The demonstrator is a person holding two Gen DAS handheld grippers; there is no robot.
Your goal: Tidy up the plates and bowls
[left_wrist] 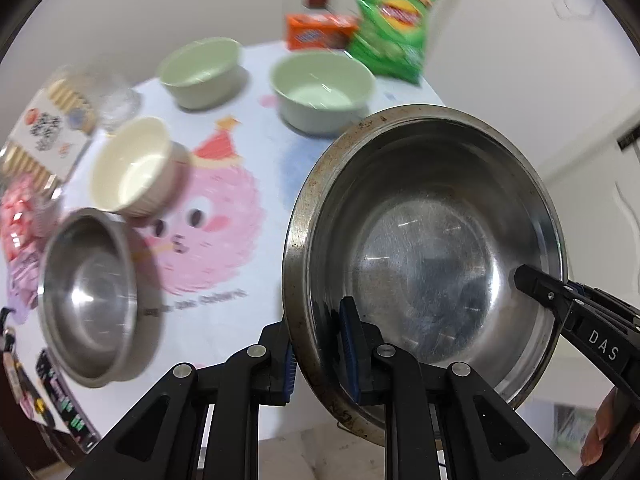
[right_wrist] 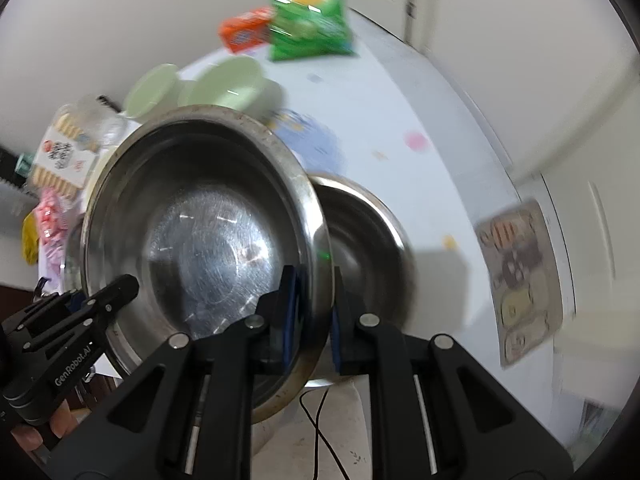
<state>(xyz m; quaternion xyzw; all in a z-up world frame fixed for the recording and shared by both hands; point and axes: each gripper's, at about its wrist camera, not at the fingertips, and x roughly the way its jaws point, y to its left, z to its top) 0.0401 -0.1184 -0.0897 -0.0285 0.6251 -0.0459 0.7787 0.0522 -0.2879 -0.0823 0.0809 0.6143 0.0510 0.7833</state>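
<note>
Hand-held gripper point(right_wrist: 313, 316) marked "GenRobot.AI" point(right_wrist: 73, 366), jaws clamped on steel bowl point(right_wrist: 208, 240) rim, another marked "DAS" point(left_wrist: 604, 345).

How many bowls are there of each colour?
Steel bowls: 3 (held steel bowl, left steel bowl, right steel bowl)
Green bowls: 2 (left green bowl, right green bowl)
Cream bowl: 1
Total: 6
</note>
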